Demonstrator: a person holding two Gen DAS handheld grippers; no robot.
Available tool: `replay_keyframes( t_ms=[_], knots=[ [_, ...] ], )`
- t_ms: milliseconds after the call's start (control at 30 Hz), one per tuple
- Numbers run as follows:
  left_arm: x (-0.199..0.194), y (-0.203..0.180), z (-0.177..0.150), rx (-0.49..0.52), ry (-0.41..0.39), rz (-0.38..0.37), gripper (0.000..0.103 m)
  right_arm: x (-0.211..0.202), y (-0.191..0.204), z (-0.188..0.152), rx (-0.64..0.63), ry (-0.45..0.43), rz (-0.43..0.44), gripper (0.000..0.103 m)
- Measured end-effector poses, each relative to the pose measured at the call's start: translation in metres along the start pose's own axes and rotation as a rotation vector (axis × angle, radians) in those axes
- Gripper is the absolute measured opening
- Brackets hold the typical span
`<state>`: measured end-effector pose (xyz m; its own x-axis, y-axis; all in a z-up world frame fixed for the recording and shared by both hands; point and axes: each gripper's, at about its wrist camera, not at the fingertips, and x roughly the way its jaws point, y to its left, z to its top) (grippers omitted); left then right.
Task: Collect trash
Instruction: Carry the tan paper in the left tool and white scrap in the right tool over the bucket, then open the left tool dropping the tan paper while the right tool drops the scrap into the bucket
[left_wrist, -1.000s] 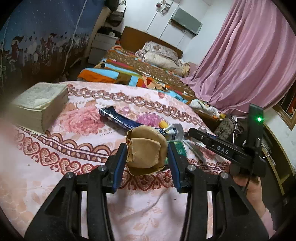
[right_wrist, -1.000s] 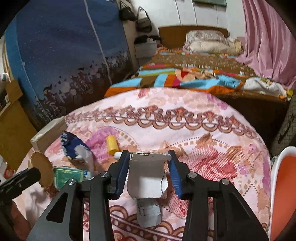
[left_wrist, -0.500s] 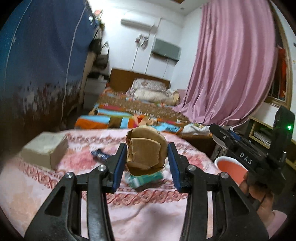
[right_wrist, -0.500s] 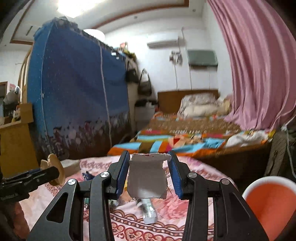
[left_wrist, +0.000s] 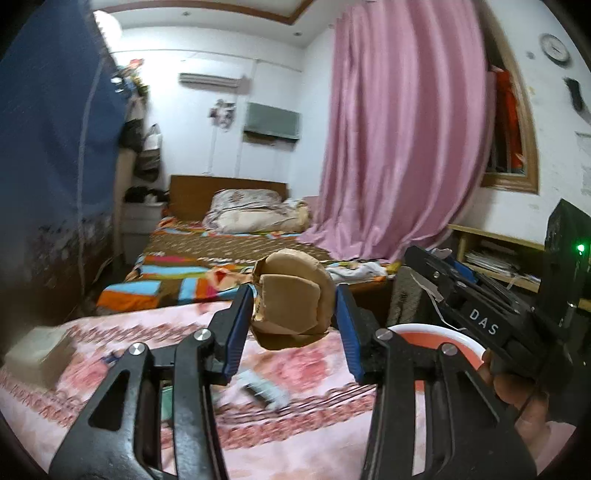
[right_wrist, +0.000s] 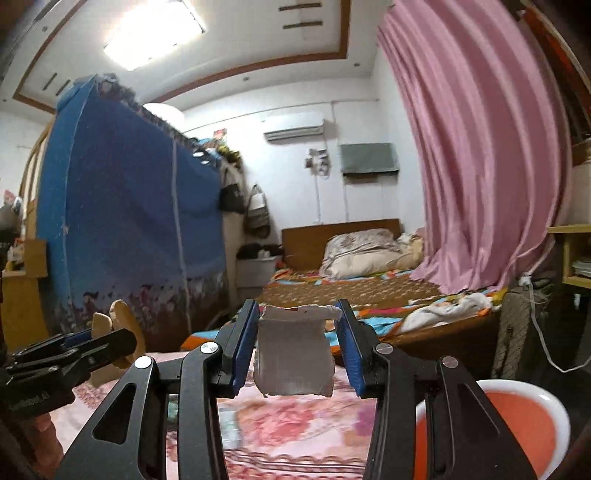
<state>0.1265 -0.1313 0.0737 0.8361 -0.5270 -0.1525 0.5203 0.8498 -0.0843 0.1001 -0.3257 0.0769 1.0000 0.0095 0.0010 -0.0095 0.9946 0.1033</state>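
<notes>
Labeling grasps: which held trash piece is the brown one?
The one in the left gripper: a brown cardboard scrap, rounded and folded. The right gripper holds a grey-white cardboard piece, flat and squarish with torn edges.

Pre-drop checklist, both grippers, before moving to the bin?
1. Left gripper shut on brown cardboard scrap: ok.
2. Right gripper shut on grey cardboard piece: ok.
3. Both pieces lifted off the pink bedspread: ok.
4. Orange bin in view, lower right: ok.
5. Either gripper above the bin opening: not ok.
6. Litter left on the bedspread: not ok, blurred items remain.
</notes>
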Motion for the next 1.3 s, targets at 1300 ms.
replay_keyframes(
  t_ms=[1300],
  knots=[
    [0.134, -0.114, -0.03, -0.155, 0.464, -0.335, 0.053, -0.012, -0.157, -0.039, 0.307, 0.274, -0.37, 0.056]
  ],
)
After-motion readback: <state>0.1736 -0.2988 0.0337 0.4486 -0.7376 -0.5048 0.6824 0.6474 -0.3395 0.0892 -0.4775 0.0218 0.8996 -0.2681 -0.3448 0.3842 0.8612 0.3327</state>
